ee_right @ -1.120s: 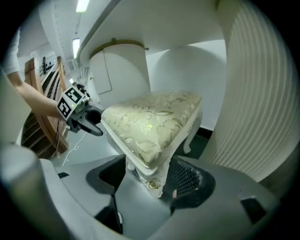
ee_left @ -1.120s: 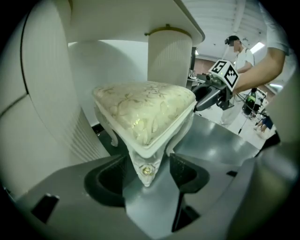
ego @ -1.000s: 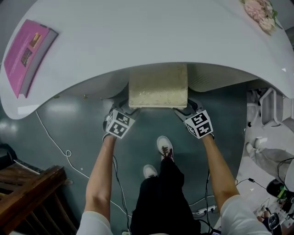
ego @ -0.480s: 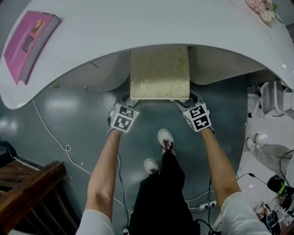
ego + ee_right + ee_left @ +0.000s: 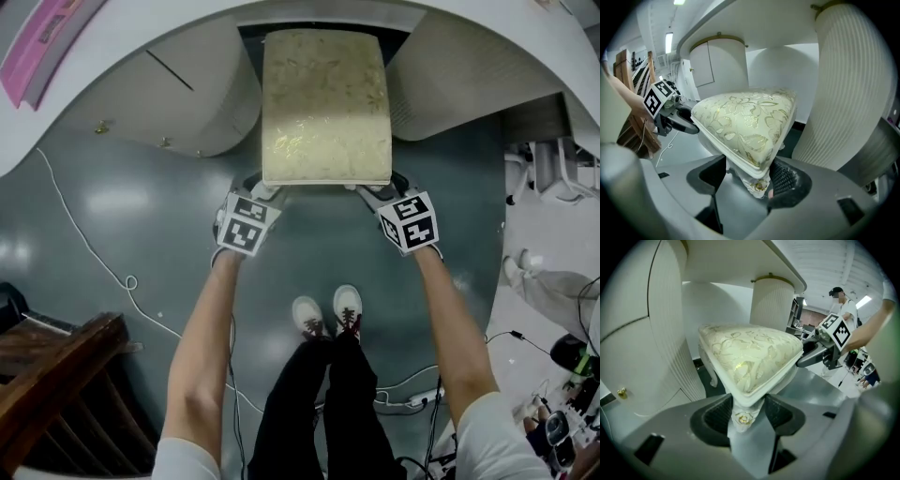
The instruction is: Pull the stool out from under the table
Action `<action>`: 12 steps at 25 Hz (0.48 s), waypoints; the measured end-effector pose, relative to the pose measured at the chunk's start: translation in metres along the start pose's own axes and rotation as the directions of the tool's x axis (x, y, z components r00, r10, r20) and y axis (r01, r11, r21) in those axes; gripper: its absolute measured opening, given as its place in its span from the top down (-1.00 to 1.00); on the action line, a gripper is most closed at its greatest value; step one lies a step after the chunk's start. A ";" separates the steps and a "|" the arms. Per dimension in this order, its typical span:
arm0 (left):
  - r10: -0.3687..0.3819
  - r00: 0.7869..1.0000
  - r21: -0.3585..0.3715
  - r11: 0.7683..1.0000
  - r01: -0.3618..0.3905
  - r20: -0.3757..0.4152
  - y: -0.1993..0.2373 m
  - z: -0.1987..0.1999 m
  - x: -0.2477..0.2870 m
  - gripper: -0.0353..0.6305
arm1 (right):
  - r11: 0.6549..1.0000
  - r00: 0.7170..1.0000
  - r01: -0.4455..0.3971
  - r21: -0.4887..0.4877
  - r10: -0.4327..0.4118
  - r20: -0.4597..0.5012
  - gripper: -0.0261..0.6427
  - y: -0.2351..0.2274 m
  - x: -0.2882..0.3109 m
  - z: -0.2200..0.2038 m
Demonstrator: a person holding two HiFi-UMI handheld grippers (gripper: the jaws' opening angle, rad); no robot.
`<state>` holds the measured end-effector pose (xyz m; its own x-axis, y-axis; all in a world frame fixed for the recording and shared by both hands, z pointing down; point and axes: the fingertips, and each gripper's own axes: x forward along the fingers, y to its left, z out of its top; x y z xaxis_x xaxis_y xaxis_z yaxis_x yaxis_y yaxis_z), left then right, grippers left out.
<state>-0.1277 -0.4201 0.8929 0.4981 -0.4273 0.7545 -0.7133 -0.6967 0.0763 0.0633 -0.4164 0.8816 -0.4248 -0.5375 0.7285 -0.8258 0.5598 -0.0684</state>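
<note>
The stool [image 5: 325, 103], cream with a gold floral cushion, stands between the white table's two ribbed pedestals, its near edge towards me. My left gripper [image 5: 262, 187] is shut on the stool's near left corner leg, and the right gripper [image 5: 380, 192] is shut on the near right one. In the left gripper view the stool [image 5: 750, 357] fills the middle and the left gripper [image 5: 746, 416] has the leg top with its gold rosette pinched between both pads. The right gripper view shows the stool [image 5: 745, 122] and the right gripper [image 5: 752, 180] clamped round the leg top.
The white table [image 5: 141, 28] curves over the top of the head view, with a pink book [image 5: 37, 47] on its left end. Ribbed pedestals [image 5: 187, 94] flank the stool. My feet [image 5: 328, 314] stand just behind the grippers. A wooden stair [image 5: 56, 375] sits at lower left, and a white cable [image 5: 94, 253] lies on the floor.
The stool has come out from under the table towards me, with much more of its cushion now showing. Both grippers and my feet have moved back with it.
</note>
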 end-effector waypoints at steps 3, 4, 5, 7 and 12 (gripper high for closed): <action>-0.010 1.000 -0.009 1.000 0.010 0.007 -0.013 -0.008 -0.009 0.22 | 1.000 1.000 0.019 0.013 -0.019 0.010 0.02 0.009 -0.010 -0.009; -0.014 1.000 -0.015 1.000 0.014 0.007 -0.018 -0.014 -0.013 0.22 | 1.000 1.000 0.021 0.004 -0.021 0.001 0.02 0.014 -0.014 -0.015; -0.020 1.000 -0.021 1.000 0.020 0.005 -0.023 -0.020 -0.016 0.22 | 1.000 1.000 0.022 -0.002 -0.022 -0.011 0.02 0.019 -0.017 -0.021; -0.031 0.999 -0.030 0.999 0.031 -0.004 -0.032 -0.031 -0.023 0.22 | 1.000 0.999 0.021 0.002 -0.021 -0.032 0.02 0.030 -0.023 -0.032; -0.035 0.998 -0.043 0.998 0.033 -0.044 -0.053 -0.054 -0.038 0.22 | 1.000 0.997 0.006 -0.016 -0.007 -0.070 0.02 0.057 -0.041 -0.058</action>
<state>-0.1355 -0.3363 0.8952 0.5011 -0.3769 0.7790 -0.7169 -0.6850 0.1297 0.0546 -0.3260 0.8871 -0.3914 -0.4959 0.7752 -0.8222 0.5667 -0.0526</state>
